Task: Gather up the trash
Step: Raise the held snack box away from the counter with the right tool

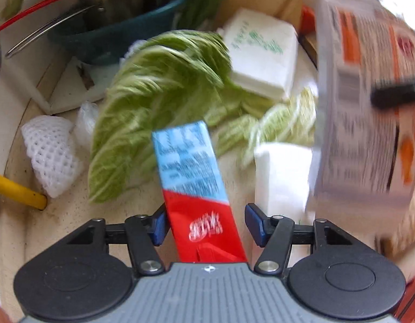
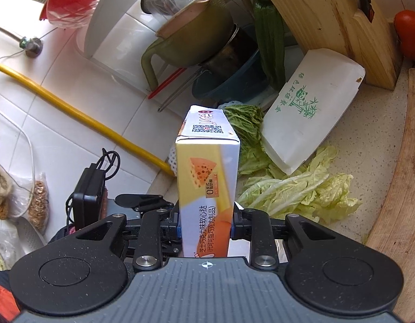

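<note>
In the left wrist view my left gripper (image 1: 206, 224) stands open around a red and blue carton (image 1: 194, 180); the left pad touches it, the right pad is apart. Cabbage leaves (image 1: 159, 99), a white paper box (image 1: 264, 53), a folded white tissue (image 1: 281, 172) and a foam net (image 1: 51, 153) lie on the counter ahead. In the right wrist view my right gripper (image 2: 206, 224) is shut on a yellow and white cheese snack box (image 2: 207, 185), held upright above the counter. That box also shows blurred at the right of the left wrist view (image 1: 363, 102).
Stacked bowls and a green pot (image 2: 191, 35) stand at the back, with a wooden knife block (image 2: 328, 18) and a cutting board (image 2: 401, 188) to the right. A yellow hose (image 2: 72, 113) runs along the tiled wall. A tomato (image 2: 409, 32) sits far right.
</note>
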Available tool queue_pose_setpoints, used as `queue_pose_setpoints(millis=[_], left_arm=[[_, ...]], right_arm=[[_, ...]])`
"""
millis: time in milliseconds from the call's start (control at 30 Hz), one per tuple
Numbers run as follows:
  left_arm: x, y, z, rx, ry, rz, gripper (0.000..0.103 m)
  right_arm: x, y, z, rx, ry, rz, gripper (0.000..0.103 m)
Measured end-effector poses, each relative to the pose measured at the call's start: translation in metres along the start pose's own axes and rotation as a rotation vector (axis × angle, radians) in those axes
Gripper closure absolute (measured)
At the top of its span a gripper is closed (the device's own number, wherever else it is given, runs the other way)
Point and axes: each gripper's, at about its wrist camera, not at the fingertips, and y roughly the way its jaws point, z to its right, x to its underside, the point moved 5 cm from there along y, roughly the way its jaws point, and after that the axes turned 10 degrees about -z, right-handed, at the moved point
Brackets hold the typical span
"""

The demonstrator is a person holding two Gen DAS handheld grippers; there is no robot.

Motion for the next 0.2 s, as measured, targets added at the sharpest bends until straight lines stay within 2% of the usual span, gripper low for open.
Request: queue_pose_setpoints(millis=[67,167,200], left_arm=[[-0.008,0.003,-0.005,0.002,-0.047,0.014,0.048],[-0.017,0.011,-0.010,-0.042,-0.093,0.023,0.049],[-0.017,0.015,-0.009,-0.042,-0.104,0.017,0.054]], right_arm=[[0.000,0.003,-0.001,0.008,0.005,-0.014,0.067],[0.000,0.003,-0.008,0.023,-0.022,-0.024,0.067],[0.000,0.003,-0.010,0.034,-0.029,-0.031,0.067]])
